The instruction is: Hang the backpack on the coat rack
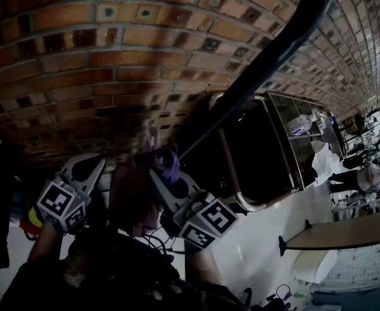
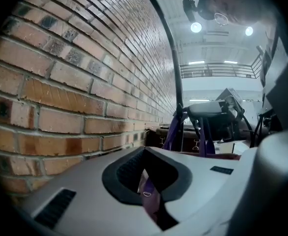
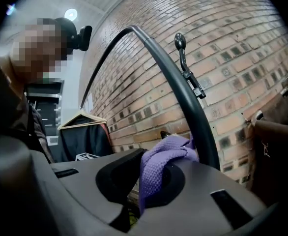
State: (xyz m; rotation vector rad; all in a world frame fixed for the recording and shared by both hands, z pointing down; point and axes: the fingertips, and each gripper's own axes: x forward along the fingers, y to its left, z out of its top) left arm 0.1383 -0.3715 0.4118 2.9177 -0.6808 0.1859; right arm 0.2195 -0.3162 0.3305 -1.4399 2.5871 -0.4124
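Observation:
The maroon backpack point(image 1: 130, 199) hangs between my two grippers, close to the brick wall. My right gripper point(image 1: 162, 168) is shut on a purple woven strap point(image 3: 159, 168) of the backpack, right beside the coat rack's black curved pole point(image 3: 193, 102). A hook point(image 3: 182, 45) sticks out of that pole higher up. My left gripper point(image 1: 101, 166) is shut on another thin purple strap point(image 2: 149, 196), which carries a small ring. In the head view the pole point(image 1: 268, 63) rises from the grippers to the upper right. A maroon edge of the backpack point(image 3: 276, 132) shows at the right of the right gripper view.
The brick wall point(image 1: 112, 57) runs close behind everything. A metal-framed rack with a dark garment point(image 1: 261, 154) stands to the right, and a wooden hanger with a black garment point(image 3: 80, 127) hangs nearby. A table point(image 1: 345, 233) and a person point(image 1: 352, 177) are at the far right.

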